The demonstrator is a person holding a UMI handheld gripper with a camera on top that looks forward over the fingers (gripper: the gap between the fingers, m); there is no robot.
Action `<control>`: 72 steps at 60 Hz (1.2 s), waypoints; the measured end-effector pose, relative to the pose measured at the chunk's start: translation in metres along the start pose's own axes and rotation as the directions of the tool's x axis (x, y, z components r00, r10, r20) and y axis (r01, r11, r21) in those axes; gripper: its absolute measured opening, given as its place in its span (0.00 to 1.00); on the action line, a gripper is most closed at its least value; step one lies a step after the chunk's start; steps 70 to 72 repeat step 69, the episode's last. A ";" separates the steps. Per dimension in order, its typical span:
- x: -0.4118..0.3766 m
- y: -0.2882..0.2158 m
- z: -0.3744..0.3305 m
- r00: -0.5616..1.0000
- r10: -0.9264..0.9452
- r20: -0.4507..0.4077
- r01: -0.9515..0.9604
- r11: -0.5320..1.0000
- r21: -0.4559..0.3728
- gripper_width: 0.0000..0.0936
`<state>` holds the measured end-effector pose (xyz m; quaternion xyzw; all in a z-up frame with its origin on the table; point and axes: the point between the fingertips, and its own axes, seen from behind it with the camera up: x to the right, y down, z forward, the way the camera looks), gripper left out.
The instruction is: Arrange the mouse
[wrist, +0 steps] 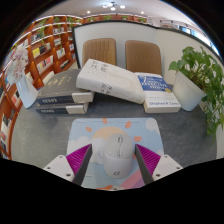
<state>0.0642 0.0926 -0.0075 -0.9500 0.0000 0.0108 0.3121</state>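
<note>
1. Gripper (112, 160), bottom centre of frame: fingers approx. half open, magenta pads (80, 157) facing inward.
2. Mouse (112, 150) (white) sits btwn the pads, lower centre, on mouse mat (100, 128); contact w/ pads: cannot tell.
3. Books (112, 82) stacked across mid frame beyond the mat.
4. Plant (200, 75) at right; bookshelves (45, 50) upper left.

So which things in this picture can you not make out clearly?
- Mouse, gripper view: it sits on the mouse pad between the fingers of the gripper; its near end is cut off, so contact with the pads is unclear.
- Stacked books: cover text is too small to read.
- Two chairs: the table and books hide their seats.
- Potted plant: its pot is not visible.
- Bookshelves: titles are too small.
</note>
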 end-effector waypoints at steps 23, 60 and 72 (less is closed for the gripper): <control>-0.044 -0.048 -0.169 1.000 0.018 -0.025 -0.012 0.972 0.235 0.92; -0.086 0.001 -0.309 0.999 0.026 -0.025 -0.016 0.938 0.346 0.91; -0.091 0.006 -0.318 1.000 0.016 -0.019 -0.008 0.936 0.352 0.91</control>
